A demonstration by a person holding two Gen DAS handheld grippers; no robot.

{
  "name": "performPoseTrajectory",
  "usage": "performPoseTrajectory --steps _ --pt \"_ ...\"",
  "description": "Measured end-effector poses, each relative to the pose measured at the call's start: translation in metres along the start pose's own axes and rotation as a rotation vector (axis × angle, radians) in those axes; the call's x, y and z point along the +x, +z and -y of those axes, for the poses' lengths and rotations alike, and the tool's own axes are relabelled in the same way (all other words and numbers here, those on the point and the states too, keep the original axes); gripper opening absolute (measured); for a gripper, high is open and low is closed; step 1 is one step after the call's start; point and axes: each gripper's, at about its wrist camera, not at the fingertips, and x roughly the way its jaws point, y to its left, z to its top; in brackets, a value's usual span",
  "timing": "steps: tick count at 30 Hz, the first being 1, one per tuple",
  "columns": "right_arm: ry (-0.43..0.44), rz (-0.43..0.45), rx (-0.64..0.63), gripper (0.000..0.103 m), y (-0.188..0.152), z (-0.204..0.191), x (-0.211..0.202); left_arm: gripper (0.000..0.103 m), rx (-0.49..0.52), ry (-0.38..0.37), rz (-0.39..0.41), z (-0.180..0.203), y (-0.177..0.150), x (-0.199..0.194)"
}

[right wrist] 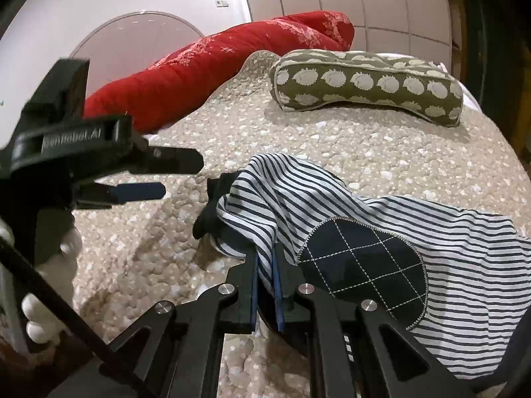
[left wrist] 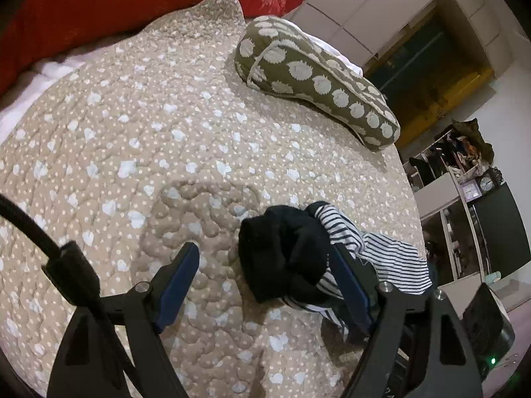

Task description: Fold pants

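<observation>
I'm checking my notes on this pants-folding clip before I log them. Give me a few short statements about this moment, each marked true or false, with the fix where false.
1. The right gripper is shut on the striped pants. True.
2. The left gripper is shut. False: its jaws stand wide open around the black cuff.
3. The pants lie flat and spread out. False: they are bunched and lifted at the right gripper.
4. A hedgehog-print bolster pillow lies on the quilted bedspread. True.
5. The red duvet covers the pants. False: it lies apart, at the far edge.
</observation>
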Motion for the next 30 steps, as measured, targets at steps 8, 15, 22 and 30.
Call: performPoseTrajectory --steps 8,15,22,30 --pt "-0.023 -0.024 0.057 0.031 -0.016 0.026 -0.017 0.080 0.078 -0.051 -0.084 0.034 -0.004 0.022" --pt "-0.210 0.029 0.222 0.035 -0.054 0.114 -0.095 0.018 0.232 0.102 -0.198 0.069 -0.022 0.058" --pt "-0.217 0.089 0.466 0.037 -0.094 0.190 -0.157 0.014 0.190 0.080 -0.183 0.064 -0.016 0.042" --pt "-0.152 0.137 0.608 0.057 -0.100 0.216 -0.158 0.014 0.177 0.078 -0.137 0.073 -0.022 0.031"
